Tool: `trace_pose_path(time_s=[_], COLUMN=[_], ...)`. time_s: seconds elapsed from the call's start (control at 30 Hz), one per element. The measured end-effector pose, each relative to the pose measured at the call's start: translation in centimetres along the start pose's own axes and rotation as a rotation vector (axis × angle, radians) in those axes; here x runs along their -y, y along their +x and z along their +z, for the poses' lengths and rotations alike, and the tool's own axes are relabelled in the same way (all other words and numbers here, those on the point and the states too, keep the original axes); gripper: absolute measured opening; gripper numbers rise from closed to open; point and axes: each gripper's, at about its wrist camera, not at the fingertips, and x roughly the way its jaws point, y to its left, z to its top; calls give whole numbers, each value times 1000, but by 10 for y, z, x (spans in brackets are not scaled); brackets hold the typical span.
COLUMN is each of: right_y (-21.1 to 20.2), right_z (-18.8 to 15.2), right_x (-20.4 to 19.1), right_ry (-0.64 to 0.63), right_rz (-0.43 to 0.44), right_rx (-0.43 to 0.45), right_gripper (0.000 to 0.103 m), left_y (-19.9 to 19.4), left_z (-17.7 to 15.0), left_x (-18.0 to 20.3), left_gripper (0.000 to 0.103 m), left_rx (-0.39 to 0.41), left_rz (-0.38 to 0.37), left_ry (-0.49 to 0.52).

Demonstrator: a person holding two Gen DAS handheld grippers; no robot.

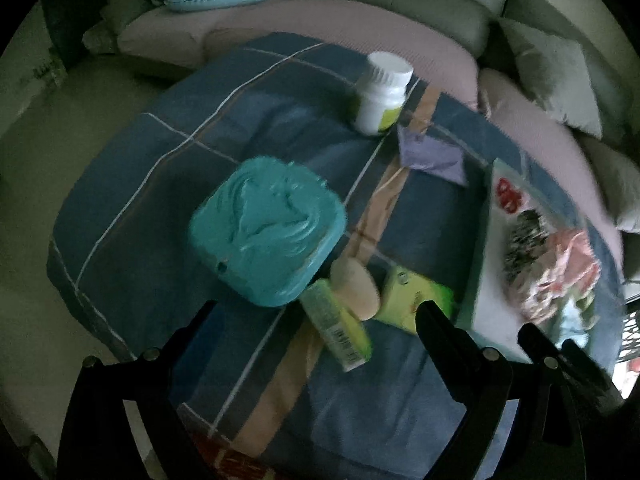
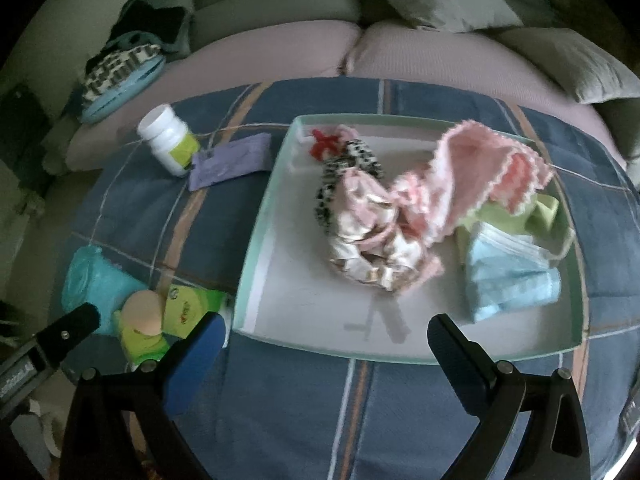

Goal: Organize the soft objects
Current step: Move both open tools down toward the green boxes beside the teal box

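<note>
Blue plaid cloth spread over low surface; grey sofa behind, dim room. Soft items heaped in pale tray: pink knit, floral fabric, blue face mask. Left gripper and right gripper both held apart, empty. White bottle label not legible.

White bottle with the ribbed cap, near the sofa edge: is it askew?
Yes. The white plastic bottle leans on the soft blue checked blanket, tilted against the purple packet rather than upright.
</note>
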Motion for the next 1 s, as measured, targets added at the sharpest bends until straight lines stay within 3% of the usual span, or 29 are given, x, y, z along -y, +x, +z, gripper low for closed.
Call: trace_pose_path(time_s=[0.23,0.3,0.43,0.5,0.63,1.0], right_y=[8,7,7,6,7,7], right_z=[-1,-1,1,2,3,4], right_x=[-6,-5,-4,-6,-9,-10], right_ry=[-18,-10,-10,-14,-20,-22], right_rz=[21,39,49,55,71,88], right_rx=[-26,-28,-21,-18,-19,-18], right_gripper=[98,98,96,95,95,95], left_y=[14,19,30,34,40,48], left_z=[-8,-9,-12,-12,-13,-10], left_x=[3,4,1,0,-1,7], left_gripper=[94,77,70,52,37,35], left_rx=[-32,-42,-71,-79,-102,-106], left_rz=[-11,-5,-33,-36,-89,-100], left_ry=[-4,-3,-30,-33,-51,-39])
